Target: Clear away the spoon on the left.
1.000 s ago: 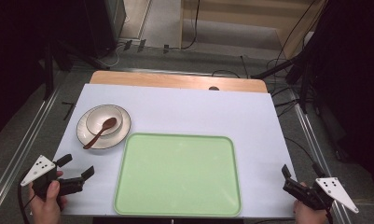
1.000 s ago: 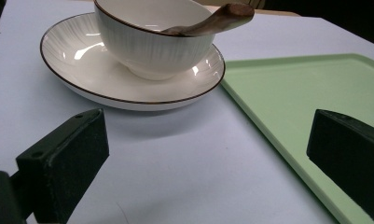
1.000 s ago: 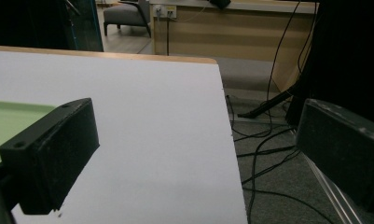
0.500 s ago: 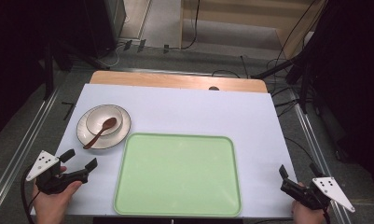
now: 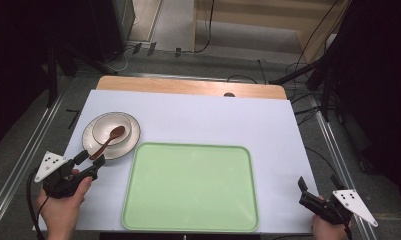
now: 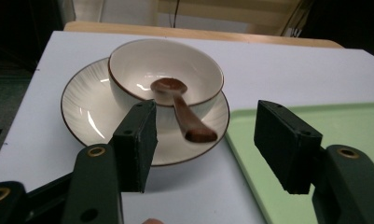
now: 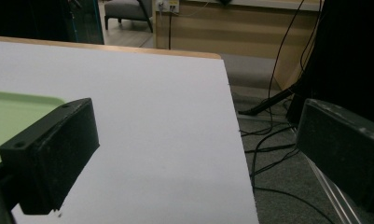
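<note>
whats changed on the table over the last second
The left gripper moved up the table toward the spoon, its jaws closing partway, nothing gripped yet. The right gripper, bowl, plate and green tray stayed put.

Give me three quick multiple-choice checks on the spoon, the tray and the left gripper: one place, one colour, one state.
1. Where does the spoon's scoop rest?
A. in the bowl
B. on the tray
C. on the bare table

2. What colour is the tray?
A. blue
B. light green
C. red

3. The left gripper is:
A. shut on the spoon
B. open, nothing between its jaws
C. shut on the plate

Key: 1 A, the wooden spoon leans in the bowl on its plate. 2 B, the tray is light green. 3 B, the left gripper stands short of the spoon's handle.
</note>
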`<act>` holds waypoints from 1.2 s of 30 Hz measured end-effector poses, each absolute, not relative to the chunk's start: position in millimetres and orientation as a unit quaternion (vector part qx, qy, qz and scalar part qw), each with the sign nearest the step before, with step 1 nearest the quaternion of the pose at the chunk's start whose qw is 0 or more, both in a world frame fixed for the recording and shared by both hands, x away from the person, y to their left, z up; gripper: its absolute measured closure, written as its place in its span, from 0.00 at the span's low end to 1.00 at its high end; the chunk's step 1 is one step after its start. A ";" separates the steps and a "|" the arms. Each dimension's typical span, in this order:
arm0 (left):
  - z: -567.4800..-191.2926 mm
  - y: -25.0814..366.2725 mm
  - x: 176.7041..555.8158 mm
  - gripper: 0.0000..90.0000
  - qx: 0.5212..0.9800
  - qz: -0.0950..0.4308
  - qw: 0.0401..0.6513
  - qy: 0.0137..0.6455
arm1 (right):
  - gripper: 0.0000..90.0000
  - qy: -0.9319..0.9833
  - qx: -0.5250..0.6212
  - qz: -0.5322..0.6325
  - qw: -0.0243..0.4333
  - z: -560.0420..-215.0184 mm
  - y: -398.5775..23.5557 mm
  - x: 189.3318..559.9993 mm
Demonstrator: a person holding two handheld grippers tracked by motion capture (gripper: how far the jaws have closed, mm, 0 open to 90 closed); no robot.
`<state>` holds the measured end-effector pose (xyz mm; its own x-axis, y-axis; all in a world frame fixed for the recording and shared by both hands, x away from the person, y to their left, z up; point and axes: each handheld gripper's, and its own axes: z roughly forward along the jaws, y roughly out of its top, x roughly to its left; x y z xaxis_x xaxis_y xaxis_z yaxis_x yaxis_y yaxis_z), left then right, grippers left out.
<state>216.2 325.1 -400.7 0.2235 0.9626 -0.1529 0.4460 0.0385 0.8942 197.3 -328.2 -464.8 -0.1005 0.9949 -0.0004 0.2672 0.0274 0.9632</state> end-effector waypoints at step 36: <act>-404.5 336.7 257.4 0.71 0.612 0.145 0.449 0.635 | 0.00 0.597 0.534 0.441 0.403 -469.5 -326.4 200.7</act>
<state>257.4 336.7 -404.5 0.1522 0.9071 -0.3925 0.6464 0.2090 0.7338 200.7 -326.4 -469.5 -0.1034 0.9946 -0.0100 0.2824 0.0390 0.9585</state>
